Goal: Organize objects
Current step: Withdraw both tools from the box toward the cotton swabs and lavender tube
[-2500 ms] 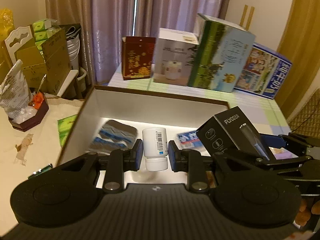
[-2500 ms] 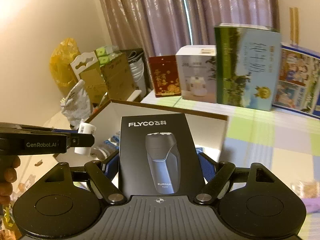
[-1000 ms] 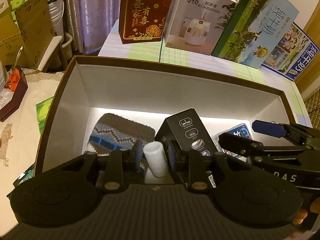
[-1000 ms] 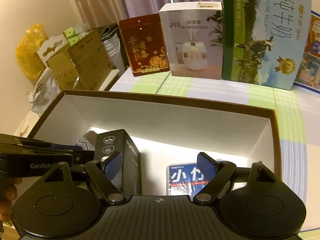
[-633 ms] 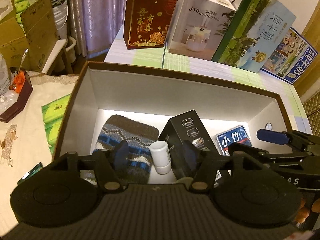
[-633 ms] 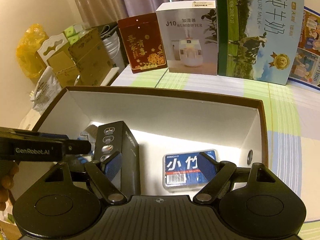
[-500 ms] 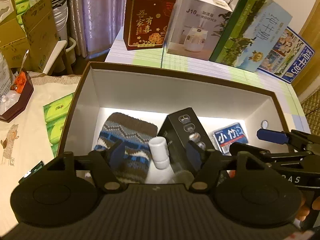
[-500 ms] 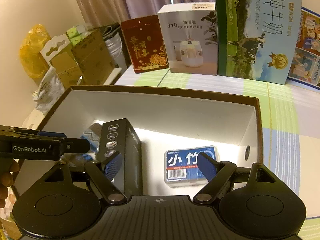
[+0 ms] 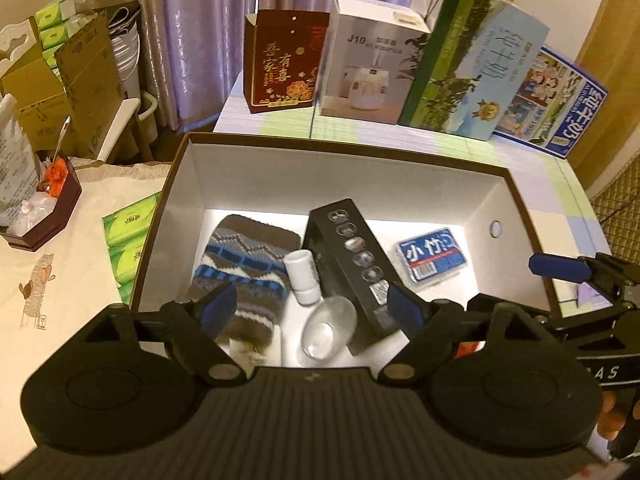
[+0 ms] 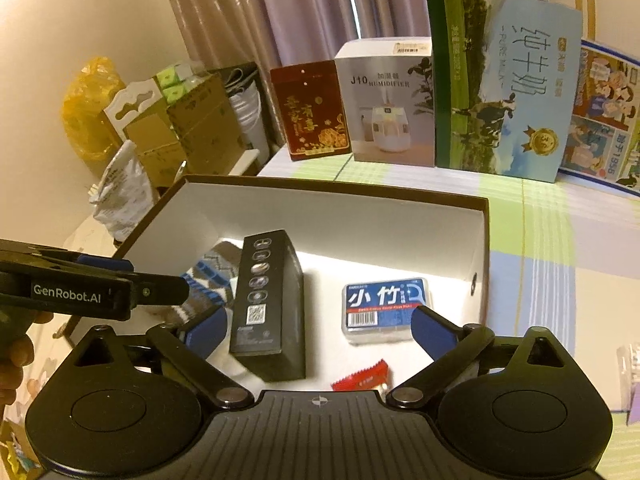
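Observation:
An open brown box (image 9: pixel 320 148) with a white inside holds a black shaver box (image 9: pixel 352 264), a white bottle (image 9: pixel 302 276), a knitted pouch (image 9: pixel 240 272) and a blue floss pack (image 9: pixel 432 256). My left gripper (image 9: pixel 310 306) hovers above the bottle, its jaws opening and touching nothing. In the right wrist view the shaver box (image 10: pixel 268 296) stands free on the floor of the brown box (image 10: pixel 320 186), beside the floss pack (image 10: pixel 386 306). My right gripper (image 10: pixel 316 330) is above them, jaws opening with nothing gripped.
A red carton (image 9: pixel 284 68), a humidifier carton (image 9: pixel 368 64), a milk carton (image 9: pixel 472 72) and a blue carton (image 9: pixel 556 108) stand behind the box. Green tissue packs (image 9: pixel 128 236) and a dark tray (image 9: pixel 40 220) lie left of it. A red packet (image 10: pixel 362 376) lies inside.
The left gripper has let go of the white bottle and the right of the black shaver box. Both have opened wider and drawn back up out of the brown box.

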The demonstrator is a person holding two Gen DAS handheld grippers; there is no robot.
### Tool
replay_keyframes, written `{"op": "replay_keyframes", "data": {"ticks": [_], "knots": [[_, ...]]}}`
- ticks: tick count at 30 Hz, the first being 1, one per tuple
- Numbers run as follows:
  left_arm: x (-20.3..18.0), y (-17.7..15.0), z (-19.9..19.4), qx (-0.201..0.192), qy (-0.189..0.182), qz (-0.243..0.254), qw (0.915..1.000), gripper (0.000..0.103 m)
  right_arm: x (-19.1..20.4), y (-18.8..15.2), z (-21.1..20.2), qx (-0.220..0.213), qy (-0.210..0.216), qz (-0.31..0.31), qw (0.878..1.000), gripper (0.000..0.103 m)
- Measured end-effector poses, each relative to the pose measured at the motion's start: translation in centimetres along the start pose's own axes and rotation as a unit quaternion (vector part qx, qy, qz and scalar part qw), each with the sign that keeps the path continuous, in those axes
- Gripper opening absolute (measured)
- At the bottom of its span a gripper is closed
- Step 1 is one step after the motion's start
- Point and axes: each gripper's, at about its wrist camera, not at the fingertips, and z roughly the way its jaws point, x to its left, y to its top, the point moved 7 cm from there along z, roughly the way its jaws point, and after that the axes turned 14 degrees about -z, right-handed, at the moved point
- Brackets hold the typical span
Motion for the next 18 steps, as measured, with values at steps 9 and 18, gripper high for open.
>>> {"op": "replay_keyframes", "data": {"ticks": [9, 18], "knots": [[-1.2, -2.4, -2.5, -0.003, -0.005, 0.002, 1.0, 0.082, 0.6, -1.5, -3.0, -0.003, -0.005, 0.007, 1.0, 0.099], [-2.3, -5.2, -4.9, -0.007, -0.009, 0.009, 0.9999, 0.084, 1.0, -3.3, -5.7, -0.005, -0.011, 0.013, 1.0, 0.1]]}}
